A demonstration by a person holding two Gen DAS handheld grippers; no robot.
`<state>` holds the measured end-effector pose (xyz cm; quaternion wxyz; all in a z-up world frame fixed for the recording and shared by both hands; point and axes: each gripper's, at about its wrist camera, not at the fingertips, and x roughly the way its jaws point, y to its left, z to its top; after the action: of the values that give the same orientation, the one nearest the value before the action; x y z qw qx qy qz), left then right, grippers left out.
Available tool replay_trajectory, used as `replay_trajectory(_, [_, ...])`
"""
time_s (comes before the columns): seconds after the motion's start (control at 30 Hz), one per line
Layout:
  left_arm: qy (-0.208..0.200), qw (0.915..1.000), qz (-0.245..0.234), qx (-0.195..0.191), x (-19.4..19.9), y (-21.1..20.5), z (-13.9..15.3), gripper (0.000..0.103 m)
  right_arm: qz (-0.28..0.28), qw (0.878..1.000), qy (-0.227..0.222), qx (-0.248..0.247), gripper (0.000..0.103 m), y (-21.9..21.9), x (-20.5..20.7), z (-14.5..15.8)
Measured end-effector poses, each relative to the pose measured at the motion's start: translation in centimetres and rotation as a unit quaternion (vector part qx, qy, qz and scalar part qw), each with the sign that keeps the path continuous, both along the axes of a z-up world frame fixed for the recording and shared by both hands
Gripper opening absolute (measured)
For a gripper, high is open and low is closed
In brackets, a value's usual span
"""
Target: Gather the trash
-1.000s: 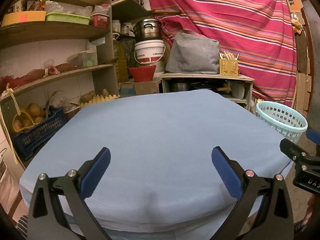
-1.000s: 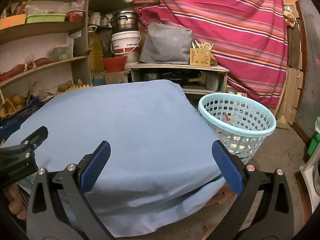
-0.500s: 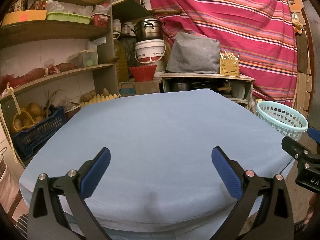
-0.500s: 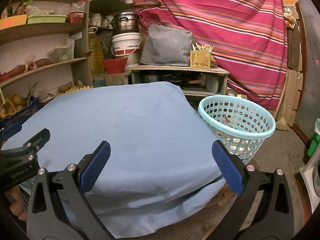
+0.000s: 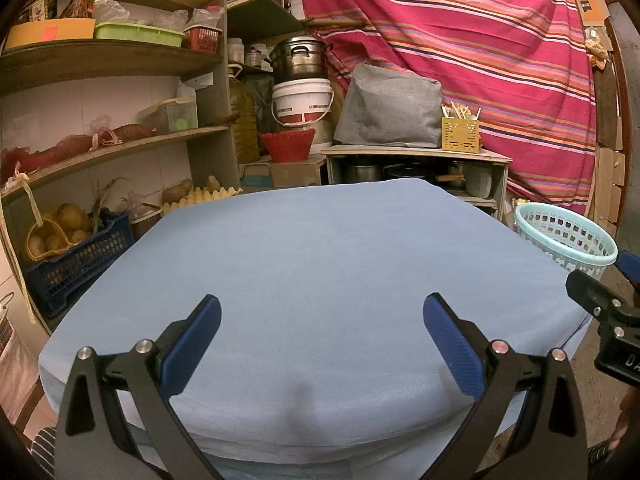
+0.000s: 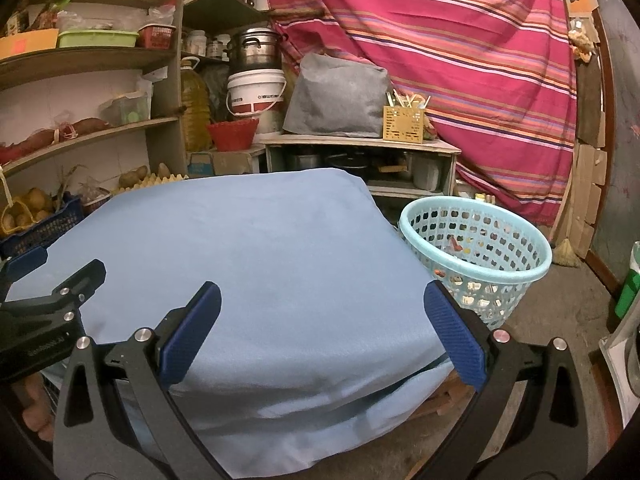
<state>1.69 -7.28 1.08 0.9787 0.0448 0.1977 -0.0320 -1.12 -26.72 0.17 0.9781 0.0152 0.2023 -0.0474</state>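
Observation:
A table under a light blue cloth (image 5: pixel 320 264) (image 6: pixel 260 248) fills the middle of both views; I see nothing lying on it. My left gripper (image 5: pixel 322 336) hovers open over the cloth's near edge, nothing between its blue pads. My right gripper (image 6: pixel 322 336) stands open over the table's near right corner, also holding nothing. A pale turquoise perforated basket (image 6: pixel 476 256) (image 5: pixel 568 240) stands on the floor right of the table, with small bits of trash inside. The right gripper's tip (image 5: pixel 600 308) shows at the left wrist view's right edge.
Wooden shelves (image 5: pixel 104 148) with boxes and a blue crate of potatoes (image 5: pixel 72 256) line the left. Behind the table stand a low cabinet (image 5: pixel 416 164), a white bucket (image 5: pixel 302 102), a pot and a grey cover. A striped red cloth (image 6: pixel 460 40) hangs at the back.
Both grippers have drifted slightly back and left; the basket sits a little farther right in the views. Both stay open and hold nothing.

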Motion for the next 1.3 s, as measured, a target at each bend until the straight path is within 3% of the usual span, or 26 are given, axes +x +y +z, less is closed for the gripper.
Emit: replay_trajectory(1.3, [-0.003, 1.0, 0.004, -0.003, -0.11, 0.62, -0.34, 0.099, 0.0, 1.0, -0.007, -0.002, 0.099, 0.24, -0.04, 0.42])
